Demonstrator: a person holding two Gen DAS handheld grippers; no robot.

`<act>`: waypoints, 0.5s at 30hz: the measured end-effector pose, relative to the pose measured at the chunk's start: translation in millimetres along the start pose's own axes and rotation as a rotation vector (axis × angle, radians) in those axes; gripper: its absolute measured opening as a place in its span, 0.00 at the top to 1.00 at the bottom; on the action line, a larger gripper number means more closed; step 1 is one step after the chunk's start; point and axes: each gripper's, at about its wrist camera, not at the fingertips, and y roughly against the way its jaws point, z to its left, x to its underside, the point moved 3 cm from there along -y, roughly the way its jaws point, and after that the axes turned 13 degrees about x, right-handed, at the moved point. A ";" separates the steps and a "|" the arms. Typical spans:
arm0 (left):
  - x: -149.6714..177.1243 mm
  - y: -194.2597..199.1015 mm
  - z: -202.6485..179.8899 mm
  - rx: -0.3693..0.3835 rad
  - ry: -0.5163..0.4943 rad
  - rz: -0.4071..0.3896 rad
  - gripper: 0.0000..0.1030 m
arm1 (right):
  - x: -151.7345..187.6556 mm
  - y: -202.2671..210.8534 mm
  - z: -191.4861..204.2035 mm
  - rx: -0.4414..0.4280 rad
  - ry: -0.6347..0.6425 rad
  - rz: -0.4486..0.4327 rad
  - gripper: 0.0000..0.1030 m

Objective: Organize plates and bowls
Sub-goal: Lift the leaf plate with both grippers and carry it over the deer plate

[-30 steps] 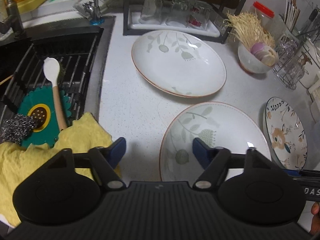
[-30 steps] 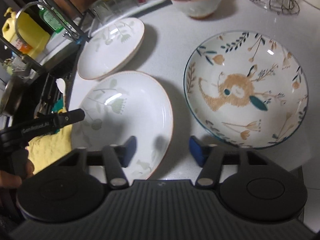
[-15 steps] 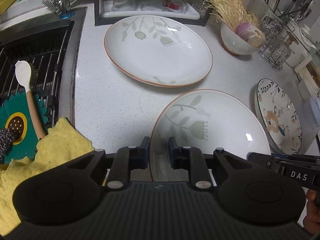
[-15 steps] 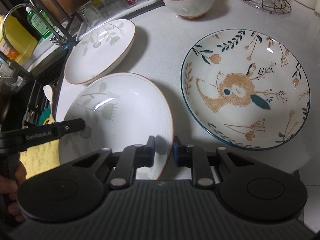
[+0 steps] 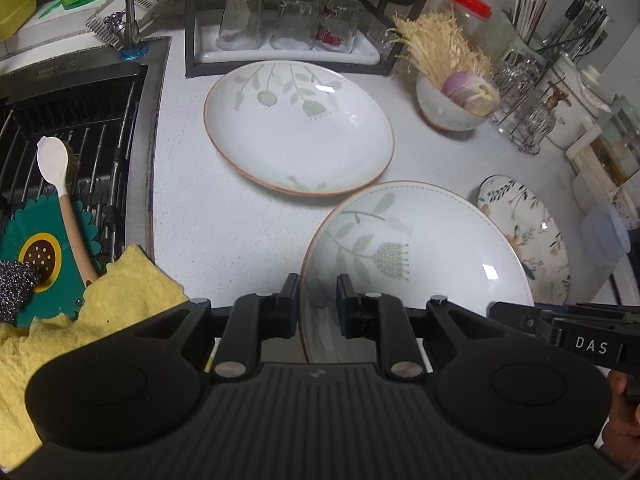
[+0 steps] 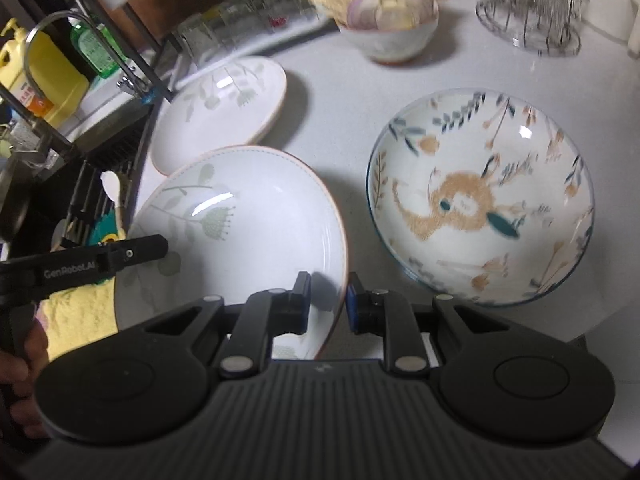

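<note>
Three shallow ceramic plates lie in view, two of them alike. The near white plate with green leaf sprigs and a thin orange rim (image 5: pixel 420 256) sits between both pairs of fingers: the left gripper (image 5: pixel 318 300) is clamped on its left edge, the right gripper (image 6: pixel 328 306) on its right edge, each with one blue-padded finger inside the rim and one outside. Both pairs have just been closing onto that rim. The plate tilts, and its far edge overlaps the rim of the second white leaf-patterned plate (image 5: pixel 300 128), which lies flat on the speckled white tabletop (image 5: pixel 224 224) beyond the left fingers. The third, a white plate with a blue rim and a tan rabbit among flowers (image 6: pixel 480 204), rests just right of the right fingers, apart from the held plate.

Further out past the plates stands one white bowl (image 5: pixel 448 108) holding pale mushroom strands and sliced onion. Behind the far plate a dark frame with a white tray (image 5: pixel 288 54) carries three upturned clear glasses. Left of the left fingers lie one yellow cloth (image 5: pixel 100 304), one pale-headed wooden-handled spoon (image 5: pixel 60 184) and one teal flower-shaped mat (image 5: pixel 44 256) on the black sink rack (image 5: pixel 92 148).
</note>
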 end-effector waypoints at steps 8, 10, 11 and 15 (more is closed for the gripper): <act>-14.5 17.7 -29.6 0.051 0.039 -0.026 0.79 | -19.6 31.6 -22.8 -0.036 -0.020 -0.047 0.79; -16.9 18.9 -40.0 0.052 0.038 -0.033 0.79 | -24.3 37.0 -30.0 -0.043 -0.019 -0.070 0.79; -17.6 19.0 -45.0 0.054 0.040 -0.033 0.79 | -26.7 38.9 -34.9 -0.047 -0.024 -0.076 0.79; -21.5 17.0 -65.2 0.063 0.033 -0.042 0.79 | -34.4 46.7 -54.6 -0.061 -0.043 -0.106 0.79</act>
